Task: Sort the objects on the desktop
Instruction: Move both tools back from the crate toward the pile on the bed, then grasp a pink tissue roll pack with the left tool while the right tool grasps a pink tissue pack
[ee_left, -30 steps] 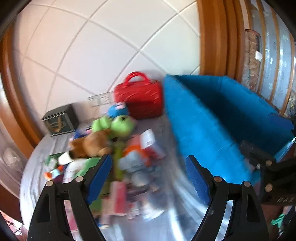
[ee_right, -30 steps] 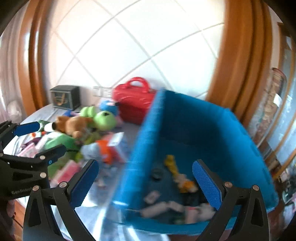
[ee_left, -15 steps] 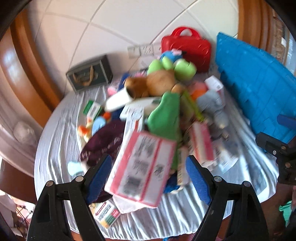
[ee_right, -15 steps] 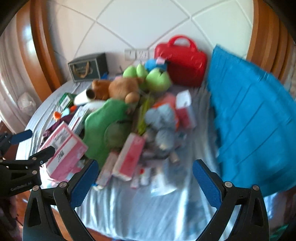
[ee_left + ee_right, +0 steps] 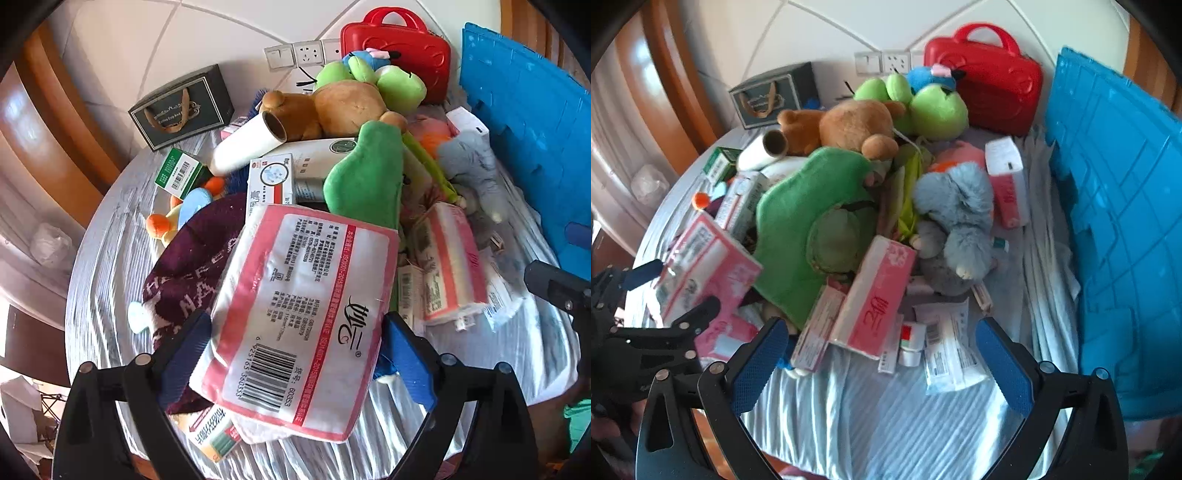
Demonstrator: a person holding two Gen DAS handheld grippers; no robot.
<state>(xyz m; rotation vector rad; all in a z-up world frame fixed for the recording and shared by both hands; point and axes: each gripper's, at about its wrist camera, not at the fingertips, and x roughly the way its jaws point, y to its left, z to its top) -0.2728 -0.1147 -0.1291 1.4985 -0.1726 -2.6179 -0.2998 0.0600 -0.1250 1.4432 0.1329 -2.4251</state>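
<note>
A blue crate (image 5: 1115, 229) is seen to the right of the right gripper (image 5: 879, 363), its ribbed wall tilted toward the heap. The bench (image 5: 871, 413) (draped in a pale striped cloth) is covered ahead of both grippers by a pile of objects. A red case (image 5: 990, 92) is stood at the far side, beyond a brown teddy bear (image 5: 849, 125) and a green plush cushion (image 5: 809, 221). A grey plush toy (image 5: 960, 221) is lain just ahead of the right gripper, whose jaws are held wide apart over bare cloth with nothing between them. The left gripper (image 5: 295, 354) has just been opened wider; a pink tissue pack (image 5: 303, 314) is framed between its jaws, though contact with the pads cannot be made out.
</note>
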